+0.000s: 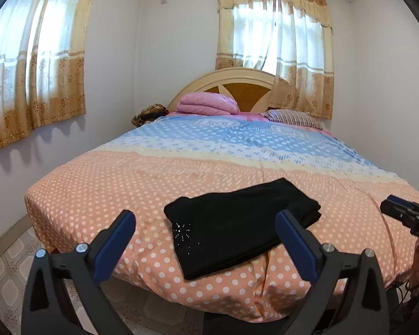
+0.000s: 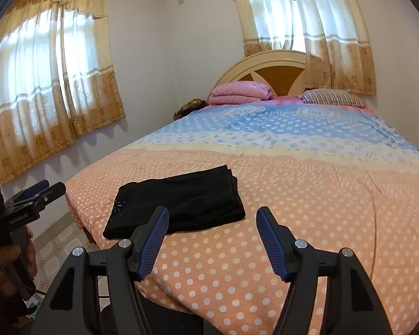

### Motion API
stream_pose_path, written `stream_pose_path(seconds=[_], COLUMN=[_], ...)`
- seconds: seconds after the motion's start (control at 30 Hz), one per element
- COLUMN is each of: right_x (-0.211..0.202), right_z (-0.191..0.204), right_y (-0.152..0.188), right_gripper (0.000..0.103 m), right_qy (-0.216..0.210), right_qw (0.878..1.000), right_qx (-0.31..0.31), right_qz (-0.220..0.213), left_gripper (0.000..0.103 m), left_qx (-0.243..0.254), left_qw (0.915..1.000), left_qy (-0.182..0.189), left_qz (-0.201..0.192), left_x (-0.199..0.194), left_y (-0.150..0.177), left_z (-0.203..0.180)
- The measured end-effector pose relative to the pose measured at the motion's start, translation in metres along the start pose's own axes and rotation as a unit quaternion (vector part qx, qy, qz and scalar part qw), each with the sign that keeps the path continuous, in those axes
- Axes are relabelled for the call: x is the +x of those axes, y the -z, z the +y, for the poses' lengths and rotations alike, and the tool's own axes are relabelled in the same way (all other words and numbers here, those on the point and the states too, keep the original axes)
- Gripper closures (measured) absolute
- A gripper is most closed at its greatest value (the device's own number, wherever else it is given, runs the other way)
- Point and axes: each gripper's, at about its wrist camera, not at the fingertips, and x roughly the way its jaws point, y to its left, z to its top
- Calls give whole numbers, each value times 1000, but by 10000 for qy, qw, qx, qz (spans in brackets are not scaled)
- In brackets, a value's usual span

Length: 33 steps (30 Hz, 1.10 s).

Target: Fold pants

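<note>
Black pants, folded into a compact rectangle w/ layered edges at the far end, lying flat on the polka-dot bedspread, peach part, near the foot edge. Small sparkly stud pattern on the near corner of the pants.

Left gripper just short of the pants, above the foot edge, jaws spread very wide, nothing between the blue pads, no contact w/ fabric. Right gripper to the right of the pants, over bare bedspread, jaws partly apart, also empty. Hand on the left gripper's handle, seen in right wrist view.

Beyond the pants: blue band of bedspread, then folded pink blanket and striped pillow by the headboard. Curtained windows behind and left of the bed. Tiled floor below the foot edge.
</note>
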Motion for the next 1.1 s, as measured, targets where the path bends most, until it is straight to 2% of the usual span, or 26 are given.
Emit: stream_pose_path(seconds=[1.1], right_x=[-1], right_z=[16], right_y=[3], right_gripper=[36], right_qy=[-146], right_qw=[9999], right_qx=[-75], right_qz=[49], left_gripper=[0], left_qx=[33], left_qw=[9995], left_qy=[-97], left_qz=[313], left_x=[2], left_y=[7], left_z=[-7])
